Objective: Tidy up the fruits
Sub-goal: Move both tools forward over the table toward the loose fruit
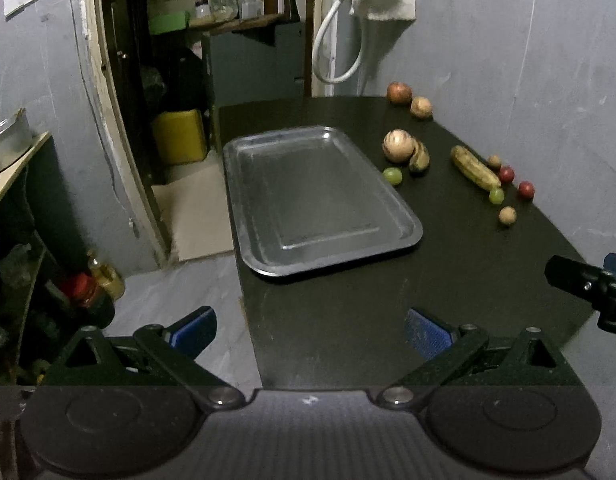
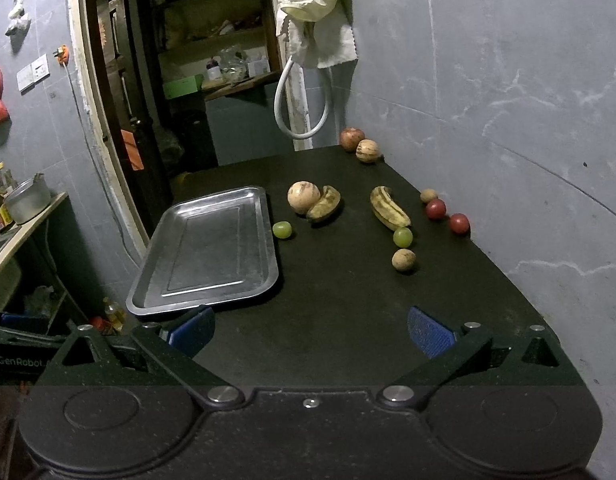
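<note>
Your left gripper (image 1: 309, 330) and right gripper (image 2: 309, 330) both gape wide, holding nothing, over the near end of the black table (image 2: 339, 300). The fruits (image 2: 391, 208) lie scattered right of the metal tray (image 2: 212, 256).

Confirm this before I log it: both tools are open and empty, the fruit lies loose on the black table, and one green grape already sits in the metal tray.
Not quite. The metal tray holds nothing; the right wrist view shows the nearest green grape on the black table just beside the tray's rim. The rest stands: left tool and right tool are open and empty.
</note>
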Demonstrator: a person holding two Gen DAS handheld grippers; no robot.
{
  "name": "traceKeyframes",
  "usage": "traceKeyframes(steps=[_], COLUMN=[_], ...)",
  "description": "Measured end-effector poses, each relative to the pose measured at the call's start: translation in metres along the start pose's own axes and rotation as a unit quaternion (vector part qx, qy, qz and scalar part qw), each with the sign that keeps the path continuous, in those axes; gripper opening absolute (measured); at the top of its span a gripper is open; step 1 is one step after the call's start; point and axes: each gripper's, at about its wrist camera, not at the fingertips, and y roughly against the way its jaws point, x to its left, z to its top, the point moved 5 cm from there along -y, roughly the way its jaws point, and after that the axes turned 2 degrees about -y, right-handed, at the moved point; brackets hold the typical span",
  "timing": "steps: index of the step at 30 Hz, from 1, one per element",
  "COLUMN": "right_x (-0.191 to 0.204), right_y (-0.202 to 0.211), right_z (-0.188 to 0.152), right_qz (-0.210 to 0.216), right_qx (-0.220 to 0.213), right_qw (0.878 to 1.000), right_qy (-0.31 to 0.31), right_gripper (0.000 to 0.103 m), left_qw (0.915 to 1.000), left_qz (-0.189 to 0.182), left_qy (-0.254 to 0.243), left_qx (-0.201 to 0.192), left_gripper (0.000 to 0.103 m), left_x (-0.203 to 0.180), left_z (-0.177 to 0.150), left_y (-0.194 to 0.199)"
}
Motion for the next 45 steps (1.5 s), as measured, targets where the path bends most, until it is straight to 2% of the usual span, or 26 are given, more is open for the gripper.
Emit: traceKeyframes(steps=[11, 19, 30, 36, 45], right_x=[-0.005, -0.013, -0.042, -0.055, -0.074], right_y=[-0.002, -0.009, -0.060, -0.094, -0.129], right_z=[0.004, 0.017, 0.031, 0.036, 0.033], right_qz=[-0.020, -0.023, -0.020, -0.011, -0.011], right_qx=[0.007, 0.016, 0.040, 0.056, 0.076], right_qw=[1.000, 0.999, 0.998, 0.997, 0.994], right_qy=[0.012, 0.022, 0.052, 0.058, 0.075], right_gripper=[0.102, 0.102, 0.102, 0.102, 0.102], left_qw=[0.9943, 0.9912, 0.9861, 0.9848, 0.9865], left_qz=[0.065, 0.078, 0.096, 0.089, 0.029], left_qy=[-0.028, -0.056, -0.086, -0.096, -0.096], left_qx=[0.080, 0.090, 0.104, 0.114, 0.129], left_gripper=[0.102, 0.102, 0.102, 0.102, 0.102], left_x=[0.002, -0.010, -0.039, -0.055, -0.077], left_z=[0.004, 0.022, 0.068, 0.091, 0.117], left_y=[-0.001, -0.005, -0.055, -0.090, -0.136])
